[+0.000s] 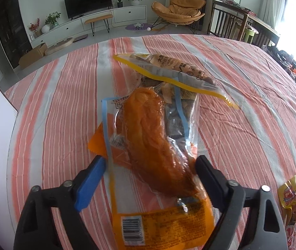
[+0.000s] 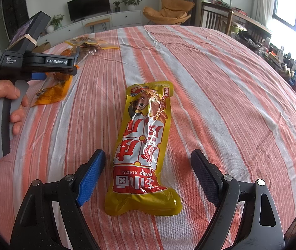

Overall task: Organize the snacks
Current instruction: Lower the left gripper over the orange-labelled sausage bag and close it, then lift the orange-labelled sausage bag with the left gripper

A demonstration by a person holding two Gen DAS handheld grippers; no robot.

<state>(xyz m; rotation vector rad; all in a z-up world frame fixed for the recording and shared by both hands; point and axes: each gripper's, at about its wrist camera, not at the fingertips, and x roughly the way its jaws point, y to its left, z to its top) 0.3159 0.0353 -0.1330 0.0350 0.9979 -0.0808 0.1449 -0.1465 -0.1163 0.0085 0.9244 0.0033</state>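
Right wrist: glossy yellow snack pouch (image 2: 142,152)

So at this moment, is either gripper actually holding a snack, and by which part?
Neither. The left gripper is open astride the orange chicken packet; the right gripper is open around the yellow snack packet.

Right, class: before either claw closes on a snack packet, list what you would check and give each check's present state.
1. Left claw open: ok.
2. Orange packet lies between its fingers: ok.
3. Orange packet free of the other packets: not ok, it overlaps the yellow-edged packet.
4. Right claw open: ok.
5. Yellow and red packet centred between its fingers, lying alone: ok.
6. Left claw touching the orange packet: cannot tell.
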